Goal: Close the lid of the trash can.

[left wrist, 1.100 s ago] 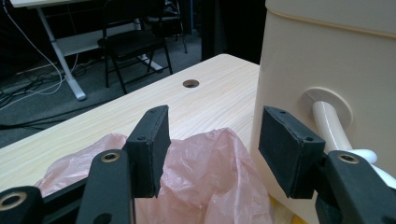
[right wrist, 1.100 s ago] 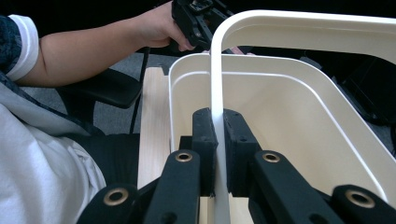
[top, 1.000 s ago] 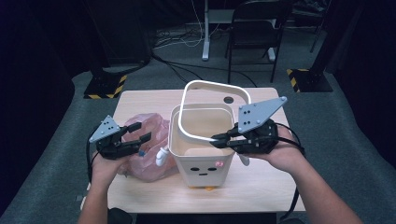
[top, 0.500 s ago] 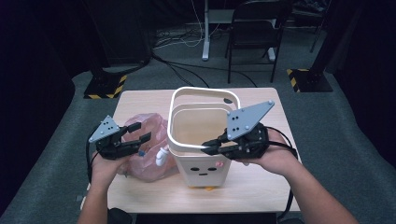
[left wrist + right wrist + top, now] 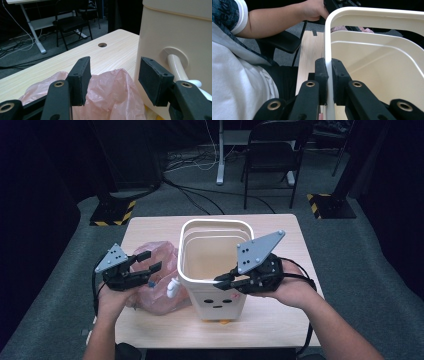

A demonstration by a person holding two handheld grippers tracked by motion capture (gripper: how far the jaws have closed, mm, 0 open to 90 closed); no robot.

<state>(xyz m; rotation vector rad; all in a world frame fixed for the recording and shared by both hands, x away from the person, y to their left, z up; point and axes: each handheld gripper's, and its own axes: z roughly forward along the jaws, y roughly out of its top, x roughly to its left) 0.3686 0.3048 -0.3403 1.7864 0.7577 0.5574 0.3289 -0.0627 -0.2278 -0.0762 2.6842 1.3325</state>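
The right gripper (image 5: 223,281) is pinching the white rim ring (image 5: 328,60), lying flat atop the upright bin (image 5: 220,297), while the left gripper (image 5: 149,261) is hovering wide open above the pink bag (image 5: 156,287).

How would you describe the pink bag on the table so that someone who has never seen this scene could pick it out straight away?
Start at the light wooden table, then find the tall cream bin with a small face on its front. Against the bin's side, under the open left gripper, lies the pink plastic bag. It is the one soft, crumpled, see-through thing there; everything near it is rigid.
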